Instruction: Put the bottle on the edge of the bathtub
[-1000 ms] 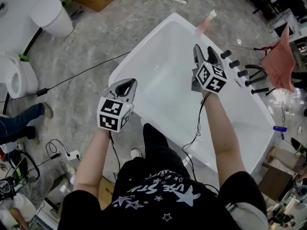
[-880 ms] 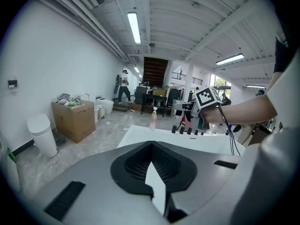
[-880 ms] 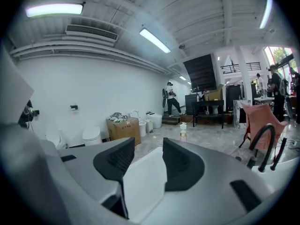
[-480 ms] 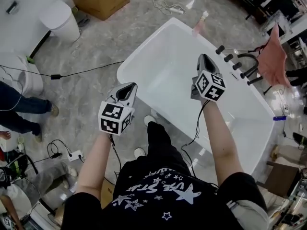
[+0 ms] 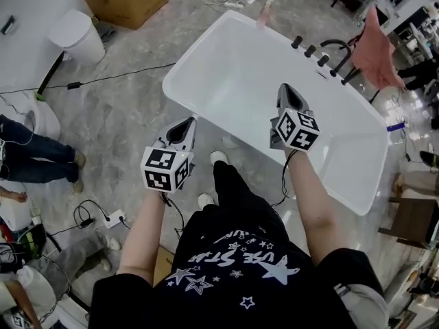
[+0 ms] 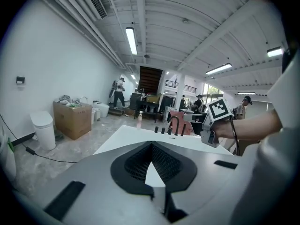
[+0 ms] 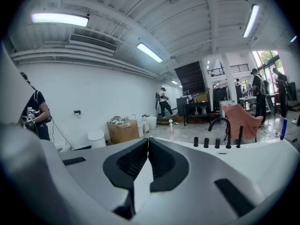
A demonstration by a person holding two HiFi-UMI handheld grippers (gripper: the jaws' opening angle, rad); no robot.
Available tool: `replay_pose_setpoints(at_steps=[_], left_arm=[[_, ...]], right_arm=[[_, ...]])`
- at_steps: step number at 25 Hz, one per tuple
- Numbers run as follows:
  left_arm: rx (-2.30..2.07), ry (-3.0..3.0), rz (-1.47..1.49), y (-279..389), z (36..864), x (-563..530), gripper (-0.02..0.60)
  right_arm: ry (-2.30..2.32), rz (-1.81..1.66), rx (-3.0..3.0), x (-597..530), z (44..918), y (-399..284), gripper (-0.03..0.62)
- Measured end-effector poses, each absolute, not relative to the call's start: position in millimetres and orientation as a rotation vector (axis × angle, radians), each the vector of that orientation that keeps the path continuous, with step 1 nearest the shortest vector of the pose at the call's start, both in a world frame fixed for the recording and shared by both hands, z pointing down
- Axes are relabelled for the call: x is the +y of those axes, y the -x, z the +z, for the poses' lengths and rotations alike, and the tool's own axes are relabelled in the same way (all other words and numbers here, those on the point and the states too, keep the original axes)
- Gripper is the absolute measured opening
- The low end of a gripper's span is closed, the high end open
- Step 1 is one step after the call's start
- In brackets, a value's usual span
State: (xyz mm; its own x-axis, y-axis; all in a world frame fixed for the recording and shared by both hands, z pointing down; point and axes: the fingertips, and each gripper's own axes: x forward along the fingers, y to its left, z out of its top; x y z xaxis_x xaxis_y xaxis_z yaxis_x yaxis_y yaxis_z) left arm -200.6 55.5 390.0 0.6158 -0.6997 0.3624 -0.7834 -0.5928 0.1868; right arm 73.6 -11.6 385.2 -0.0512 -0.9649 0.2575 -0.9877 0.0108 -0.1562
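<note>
Both grippers were empty. The left gripper (image 5: pixel 184 123) hung beside the near left corner of the bathtub (image 5: pixel 233 81), its fingers drawn together at the tips with nothing between them. The right gripper (image 5: pixel 286 91) was held over the tub's basin. Its fingers had just been closing and met at the tips, likewise on nothing.

The bottle (image 5: pixel 264 12), pink with a pale pump top, stood upright on the rim at the tub's far corner. It was well apart from both grippers and left of the row of black tap handles (image 5: pixel 310 50).

Judged from that, the placing looked complete: the bottle was on the edge and free of any grip. Little seemed left of the task, provided the bottle sat squarely on the rim, which was too small to tell.
</note>
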Motion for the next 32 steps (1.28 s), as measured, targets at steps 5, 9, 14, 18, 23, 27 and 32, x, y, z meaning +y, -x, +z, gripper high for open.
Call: replay_pose_setpoints(at_steps=[5,9,14,18,23,27,32], left_arm=[[-1.130,-2.533,0.364,169.4,400.1,90.3,0.015],[-1.111,-2.507,0.367,138.7,403.3,104.8,0.015],[-1.113,-2.488,0.405,94.4,403.0,128.7,0.015],[-1.116,-2.468,0.424,54.4,405.3,143.4,0.015],[-1.103,-2.456,0.432,-4.2,411.6,168.2,0.015],[-1.076,-2.487,0.458,-47.3,411.8,194.2,0.015],[-1.072,-2.500,0.465,-84.2,408.0,219.3,0.015]], right_arm=[[-2.071,0.434,-2.171,41.4,384.9,-95.3,0.017],[-2.072,0.459,-2.209,60.1,380.8,-117.6,0.017],[-1.989,0.531,-2.255,88.3,396.1,-145.8,0.017],[-1.929,0.577,-2.261,111.1,409.0,-180.7,0.017],[-1.946,0.603,-2.280,144.4,412.3,-235.3,0.017],[-1.933,0.605,-2.295,175.0,414.1,-270.8,0.017],[-1.942,0.594,-2.308,206.1,407.9,-308.4,0.017]])
